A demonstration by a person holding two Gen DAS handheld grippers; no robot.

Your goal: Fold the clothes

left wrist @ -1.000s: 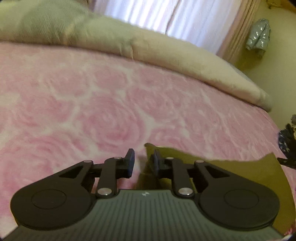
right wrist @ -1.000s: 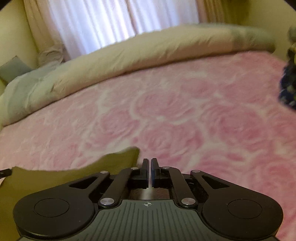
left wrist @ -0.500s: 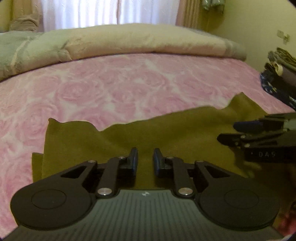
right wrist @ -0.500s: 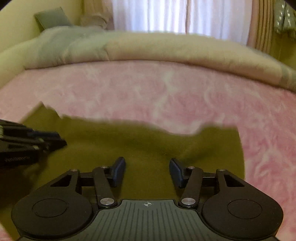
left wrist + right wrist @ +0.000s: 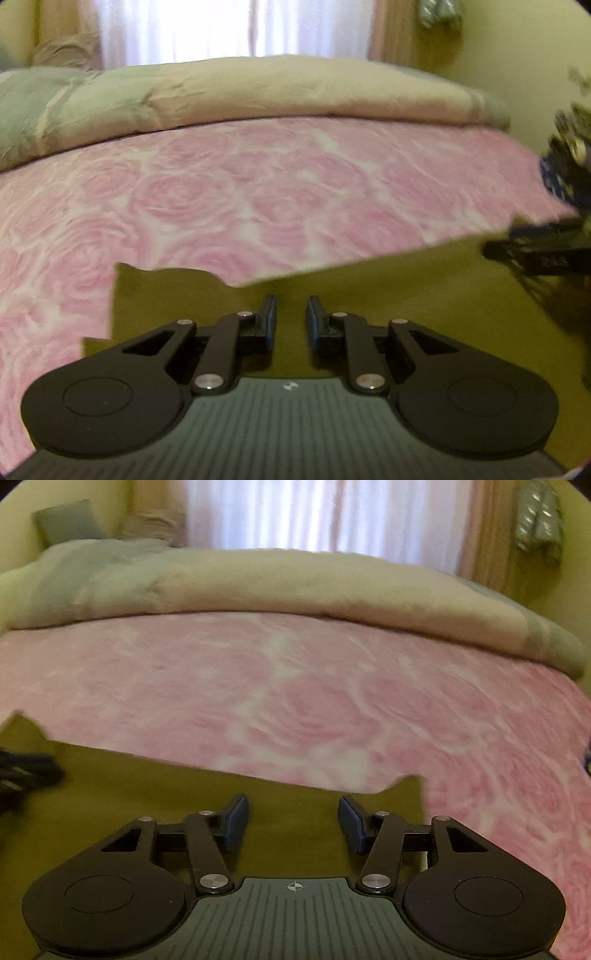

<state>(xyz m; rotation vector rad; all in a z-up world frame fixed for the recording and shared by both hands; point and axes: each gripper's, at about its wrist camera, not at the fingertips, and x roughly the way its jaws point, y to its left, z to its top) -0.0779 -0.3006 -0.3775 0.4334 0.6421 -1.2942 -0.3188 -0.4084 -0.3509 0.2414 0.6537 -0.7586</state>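
Right gripper [image 5: 293, 821] over olive-green garment [image 5: 155, 794], jaws spread wide, nothing between them. Garment lies flat on pink rose-patterned bed cover [image 5: 332, 701]. Left gripper [image 5: 22, 771] blurred at left edge. Beige duvet [image 5: 295, 583] bunched beyond; curtains [image 5: 325, 513] behind.

Ahead of both tongs the pink rose-patterned bedspread [image 5: 295, 192] lies broad and bare, flat open room all the way to the beige duvet [image 5: 295, 96], which is rolled in a raised ridge along the far side and bars the way to the curtains [image 5: 325, 513]. The olive garment [image 5: 147, 786] lies low on the bed and poses no obstruction. From the left wrist view, the right tongs [image 5: 535, 254] crowd in just beside the cloth's right edge, with a dark pile of clothes [image 5: 569, 166] behind (blurred). Between the open fingers of the left tongs [image 5: 290, 317] nothing stands.
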